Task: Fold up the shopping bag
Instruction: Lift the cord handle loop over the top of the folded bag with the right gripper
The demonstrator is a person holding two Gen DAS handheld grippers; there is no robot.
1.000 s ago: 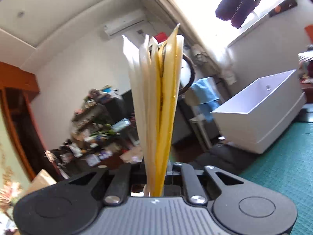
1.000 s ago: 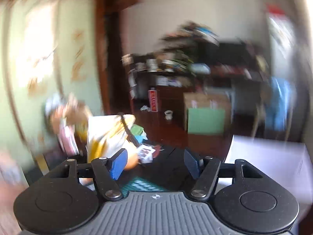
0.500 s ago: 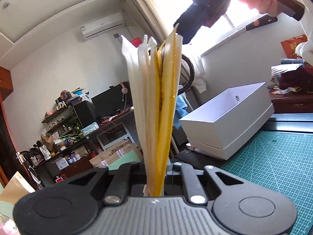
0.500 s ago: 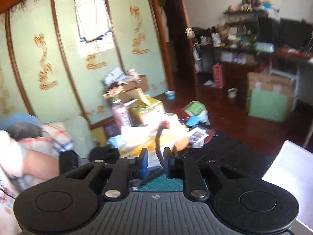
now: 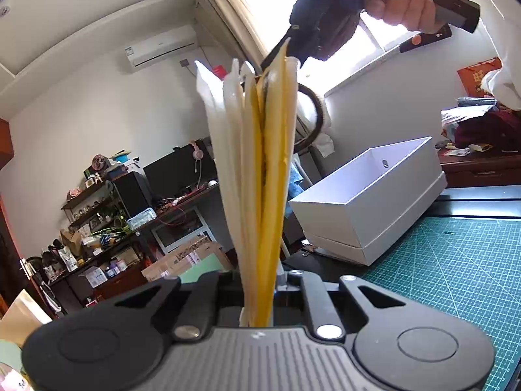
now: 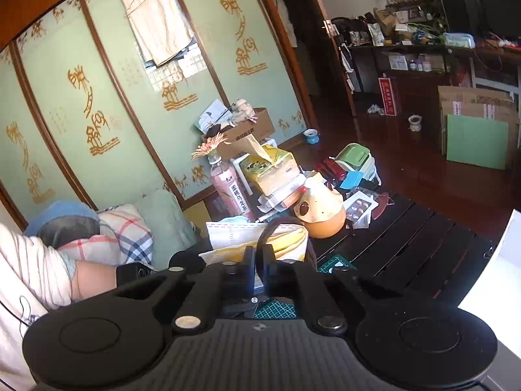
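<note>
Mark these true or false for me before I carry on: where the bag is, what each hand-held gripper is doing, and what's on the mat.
1. The left hand-held gripper is clamped on the folded yellow-and-white shopping bag. True.
2. The bag lies flat on the green cutting mat. False: it stands up out of the left jaws, off the mat.
3. The right hand-held gripper has its jaws wide open. False: they are shut on the bag's dark handle strap.
4. A white box sits at the far edge of the mat. True.
5. The white box is full of clothes. False: what shows of its inside is bare.
</note>
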